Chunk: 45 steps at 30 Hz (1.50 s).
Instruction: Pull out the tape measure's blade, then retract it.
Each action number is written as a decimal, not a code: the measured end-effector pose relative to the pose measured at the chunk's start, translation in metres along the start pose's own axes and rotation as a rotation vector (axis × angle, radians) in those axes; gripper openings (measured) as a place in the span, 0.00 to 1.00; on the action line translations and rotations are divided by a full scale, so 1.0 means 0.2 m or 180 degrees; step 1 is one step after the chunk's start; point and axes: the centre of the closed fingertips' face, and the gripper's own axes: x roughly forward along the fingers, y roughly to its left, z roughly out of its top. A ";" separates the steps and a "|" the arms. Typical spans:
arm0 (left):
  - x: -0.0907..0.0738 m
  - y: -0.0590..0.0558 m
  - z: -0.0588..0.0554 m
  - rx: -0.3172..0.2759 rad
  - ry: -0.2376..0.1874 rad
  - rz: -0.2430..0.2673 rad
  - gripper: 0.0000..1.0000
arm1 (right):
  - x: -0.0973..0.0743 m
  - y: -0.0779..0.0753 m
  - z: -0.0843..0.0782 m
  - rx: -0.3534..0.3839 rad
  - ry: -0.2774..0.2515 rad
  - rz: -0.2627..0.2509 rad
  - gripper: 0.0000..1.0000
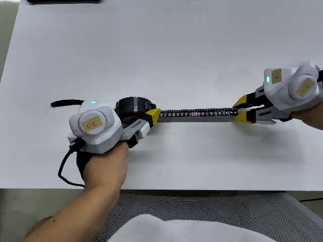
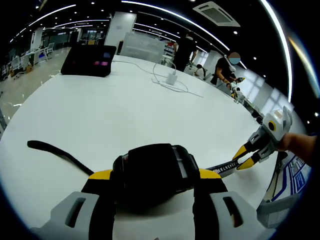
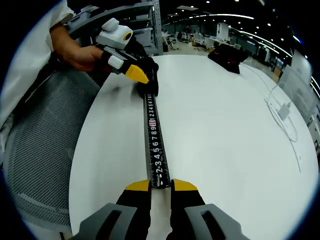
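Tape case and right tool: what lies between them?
The blade, stretched from case to right tool along the table; clearest in the head view.

Bright overhead light, sharp, fisheye-warped edges

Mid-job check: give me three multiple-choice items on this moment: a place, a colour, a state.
1. Where is the tape measure's black strap?
A. On the table, beyond the case from the blade.
B. Draped over the blade.
C. Hanging off the table edge.
2. The jaw ends are what colour?
A. Red.
B. Green.
C. Yellow.
3. The blade is:
A. Fully retracted.
B. Pulled out, end pinched by the right gripper.
C. Pulled out, end free.
Answers:
1. A: the head view shows it flat beside the case.
2. C: both gripper views show yellow.
3. B: the right gripper is shut on the blade's end and the left gripper holds the case.
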 end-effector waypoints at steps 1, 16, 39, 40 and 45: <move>0.00 0.00 0.00 0.0000 0.0000 0.0000 0.59 | 0.00 0.00 0.01 0.0006 -0.0008 0.0001 0.11; 0.00 0.00 0.00 -0.0048 -0.0004 -0.0036 0.59 | 0.07 0.01 0.10 0.0003 -0.0094 0.0037 0.11; 0.00 0.00 0.00 -0.0087 -0.0007 -0.0078 0.59 | 0.16 0.02 0.22 0.0000 -0.0204 0.0093 0.11; 0.00 0.00 0.00 -0.0084 -0.0008 -0.0080 0.59 | 0.16 0.02 0.22 0.0004 -0.0215 0.0098 0.11; 0.00 0.00 0.00 -0.0096 -0.0005 -0.0087 0.59 | 0.19 0.02 0.25 -0.0002 -0.0248 0.0115 0.11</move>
